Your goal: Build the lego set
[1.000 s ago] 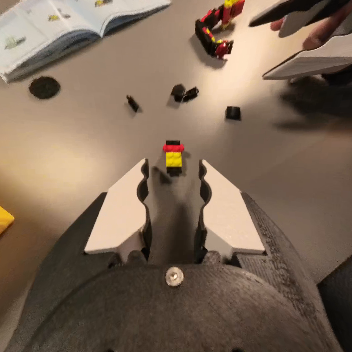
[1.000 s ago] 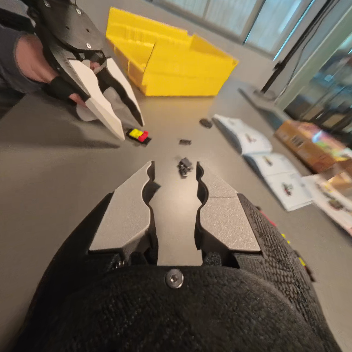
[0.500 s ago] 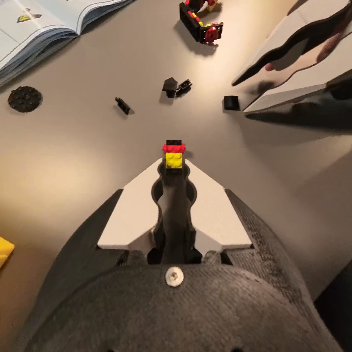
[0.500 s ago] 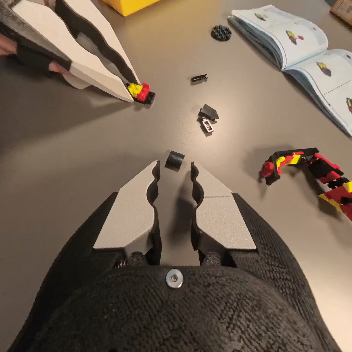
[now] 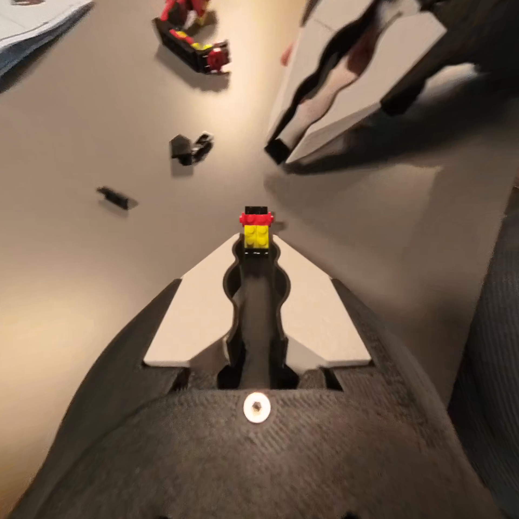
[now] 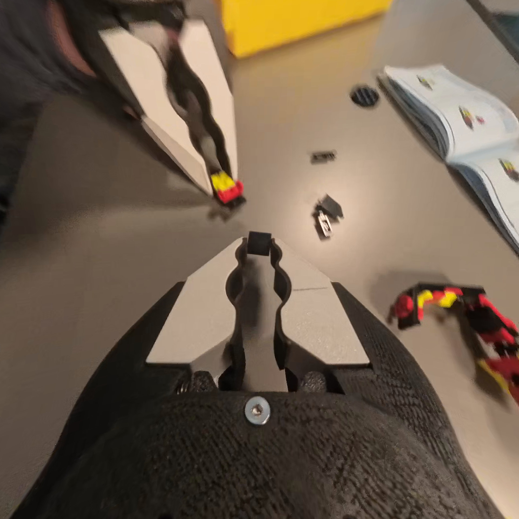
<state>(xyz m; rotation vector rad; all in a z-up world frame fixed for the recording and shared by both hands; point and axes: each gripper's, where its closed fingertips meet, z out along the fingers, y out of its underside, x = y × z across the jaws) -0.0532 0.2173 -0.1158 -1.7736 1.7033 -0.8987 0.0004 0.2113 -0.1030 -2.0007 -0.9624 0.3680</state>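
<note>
My left gripper (image 5: 256, 241) is shut on a small yellow, red and black lego stack (image 5: 256, 231) and holds it just above the grey table. It also shows in the right wrist view (image 6: 224, 188), at upper left. My right gripper (image 6: 259, 243) is shut on a small black lego block (image 6: 259, 243). That gripper also shows in the left wrist view (image 5: 280, 153) at upper right, with the black block (image 5: 276, 150) at its tips. A partly built red, yellow and black model (image 6: 460, 317) lies at the right; it also shows in the left wrist view (image 5: 193, 45).
Loose black pieces lie on the table: a pair (image 5: 189, 147) and a thin one (image 5: 115, 196) left of centre. An open instruction booklet (image 6: 460, 118), a round black piece (image 6: 364, 96) and a yellow bin (image 6: 295, 25) lie farther off. My hands' fingertips stand some 6 cm from each other. Both grippers' tips are roughly 20 cm from the round black piece (image 6: 364, 96).
My right gripper closed on the black block and lifted it. My left gripper, closed on the stack half a second ago, raised it slightly. Both grippers moved closer together.
</note>
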